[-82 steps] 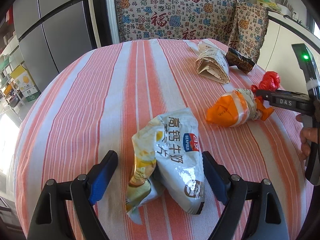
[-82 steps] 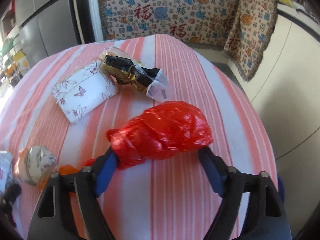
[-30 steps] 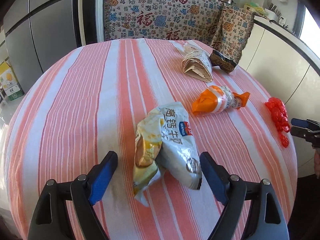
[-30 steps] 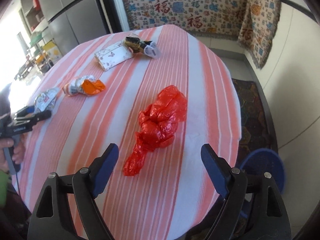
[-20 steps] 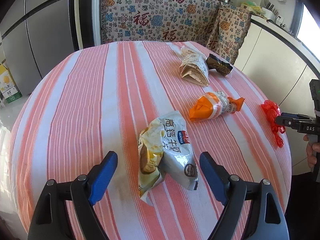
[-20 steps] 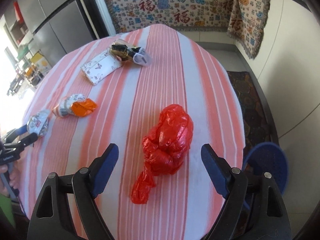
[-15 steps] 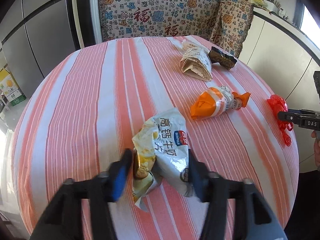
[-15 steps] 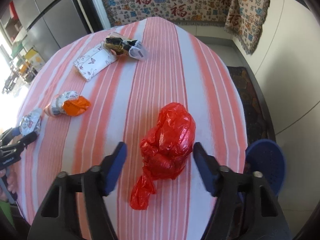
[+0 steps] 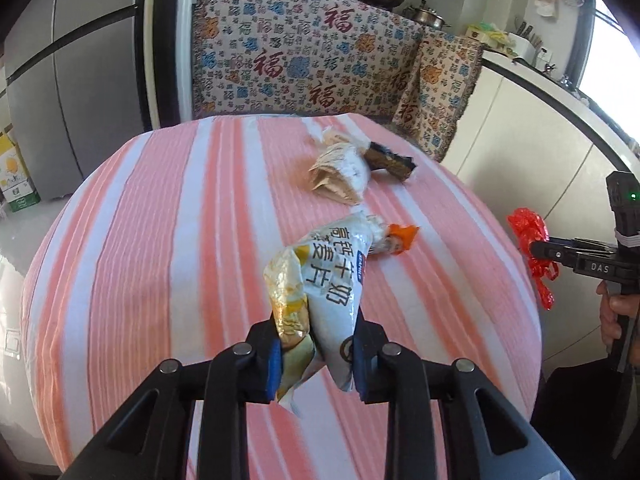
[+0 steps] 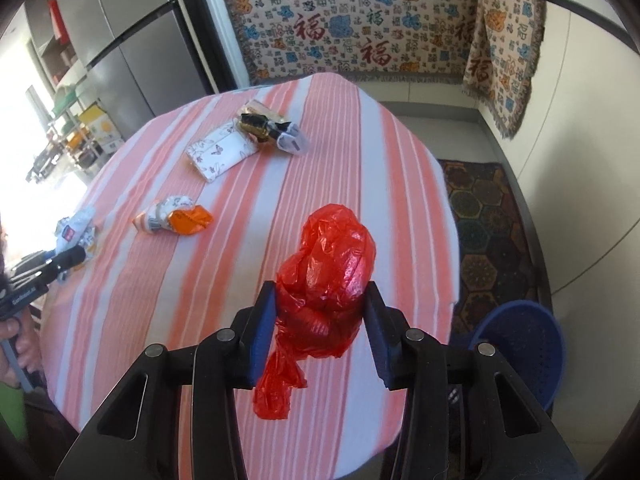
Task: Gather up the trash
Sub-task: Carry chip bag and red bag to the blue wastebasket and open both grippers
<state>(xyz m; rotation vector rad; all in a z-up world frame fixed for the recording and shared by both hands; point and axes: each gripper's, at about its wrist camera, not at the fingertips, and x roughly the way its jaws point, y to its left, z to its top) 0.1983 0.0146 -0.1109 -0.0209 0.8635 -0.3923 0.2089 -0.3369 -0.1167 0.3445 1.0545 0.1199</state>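
My left gripper (image 9: 316, 344) is shut on a crumpled white and yellow snack bag (image 9: 320, 280) and holds it above the striped round table (image 9: 160, 240). My right gripper (image 10: 320, 320) is shut on a crumpled red plastic bag (image 10: 332, 264), lifted over the table's right side; it also shows in the left wrist view (image 9: 530, 228). An orange and white wrapper (image 10: 172, 218), a white butterfly-print packet (image 10: 222, 152) and a black and gold wrapper (image 10: 260, 126) lie on the table.
A blue basket (image 10: 520, 340) stands on the floor to the right of the table, beside a patterned mat (image 10: 492, 216). A patterned cloth (image 9: 312, 64) covers the counter behind. A grey fridge (image 10: 120, 40) stands at the back left.
Both grippers have closed: the left on the snack bag, the right on the red bag. Both bags have been lifted off the tablecloth.
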